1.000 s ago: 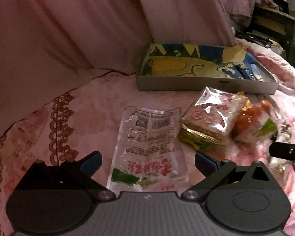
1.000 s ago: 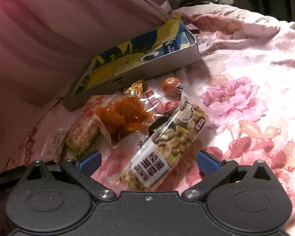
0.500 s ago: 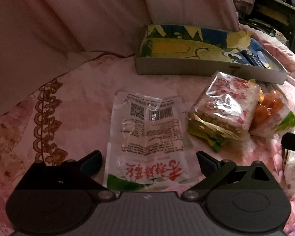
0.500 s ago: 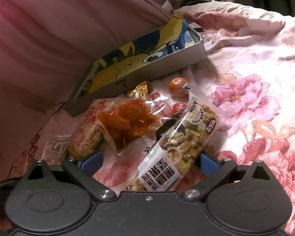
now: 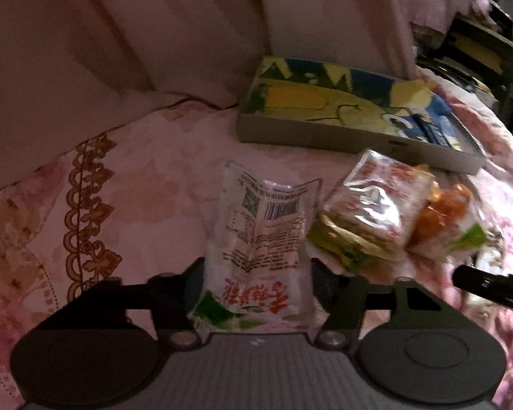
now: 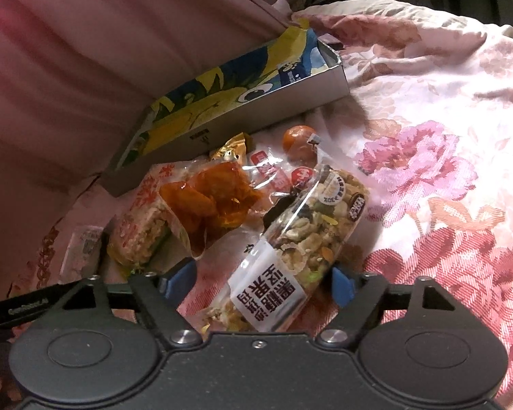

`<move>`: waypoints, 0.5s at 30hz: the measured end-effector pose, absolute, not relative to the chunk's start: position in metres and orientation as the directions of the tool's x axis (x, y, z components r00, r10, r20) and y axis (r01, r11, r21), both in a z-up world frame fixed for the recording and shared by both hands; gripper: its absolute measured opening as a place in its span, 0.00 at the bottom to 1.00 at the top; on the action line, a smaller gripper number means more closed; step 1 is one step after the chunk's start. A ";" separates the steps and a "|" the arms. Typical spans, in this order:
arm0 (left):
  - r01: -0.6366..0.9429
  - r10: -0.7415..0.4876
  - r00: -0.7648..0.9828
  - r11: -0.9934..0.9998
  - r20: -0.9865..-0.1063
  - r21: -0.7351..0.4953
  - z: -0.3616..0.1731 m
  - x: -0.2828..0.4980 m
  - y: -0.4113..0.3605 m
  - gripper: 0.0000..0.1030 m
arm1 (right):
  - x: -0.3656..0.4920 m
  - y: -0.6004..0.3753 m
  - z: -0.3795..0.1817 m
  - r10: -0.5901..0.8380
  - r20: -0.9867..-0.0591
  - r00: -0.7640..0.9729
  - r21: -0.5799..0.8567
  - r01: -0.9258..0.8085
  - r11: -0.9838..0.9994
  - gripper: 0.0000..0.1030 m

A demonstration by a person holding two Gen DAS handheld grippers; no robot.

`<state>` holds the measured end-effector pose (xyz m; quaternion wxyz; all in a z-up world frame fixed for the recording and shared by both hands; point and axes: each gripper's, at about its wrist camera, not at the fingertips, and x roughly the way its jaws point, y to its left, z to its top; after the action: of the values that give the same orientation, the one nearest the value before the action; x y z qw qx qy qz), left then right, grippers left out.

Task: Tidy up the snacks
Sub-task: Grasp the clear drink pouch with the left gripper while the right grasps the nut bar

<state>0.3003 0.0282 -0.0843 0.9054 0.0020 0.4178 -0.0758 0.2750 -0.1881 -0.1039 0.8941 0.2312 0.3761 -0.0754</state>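
A flat white snack packet (image 5: 263, 239) with red lettering lies on the pink floral bedspread. My left gripper (image 5: 256, 273) is closing, its fingers pressing the packet's two long edges so that it buckles upward. A clear packet of mixed nuts (image 6: 301, 242) with a white label lies between the blue pads of my right gripper (image 6: 261, 280). That gripper's jaws are closing too. The right pad is at the packet's edge and the left pad stands apart from it. An open box (image 5: 325, 136) with a yellow and blue cartoon lining sits beyond the snacks (image 6: 256, 116).
A rice cracker pack (image 5: 376, 205) and an orange snack pack (image 5: 441, 218) lie right of the white packet. Near the box are a small orange ball (image 6: 297, 138) and a gold-wrapped sweet (image 6: 231, 147). Pink curtain hangs behind. Dark furniture stands at far right.
The left jaws came in from wide open onto the white packet's edges, and the packet buckled. The right jaws narrowed around the nut packet.
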 end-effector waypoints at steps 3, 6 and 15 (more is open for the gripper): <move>0.150 -0.139 0.627 0.987 -0.767 -0.057 -0.081 0.295 0.020 0.48 | 0.273 -0.186 -0.102 0.046 -0.710 0.703 0.358 0.303 0.883 0.67; 0.148 -0.153 0.614 0.986 -0.774 -0.077 -0.078 0.292 0.017 0.46 | 0.269 -0.185 -0.099 0.078 -0.707 0.703 0.386 0.291 0.875 0.54; 0.137 -0.146 0.579 0.987 -0.802 -0.080 -0.083 0.301 0.018 0.68 | 0.261 -0.182 -0.100 0.141 -0.732 0.667 0.428 0.289 0.856 0.52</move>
<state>0.3009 0.0175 -0.0826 0.8887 -0.0049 0.4516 -0.0795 0.2614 -0.1817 -0.1004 0.8737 0.2649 0.4058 -0.0426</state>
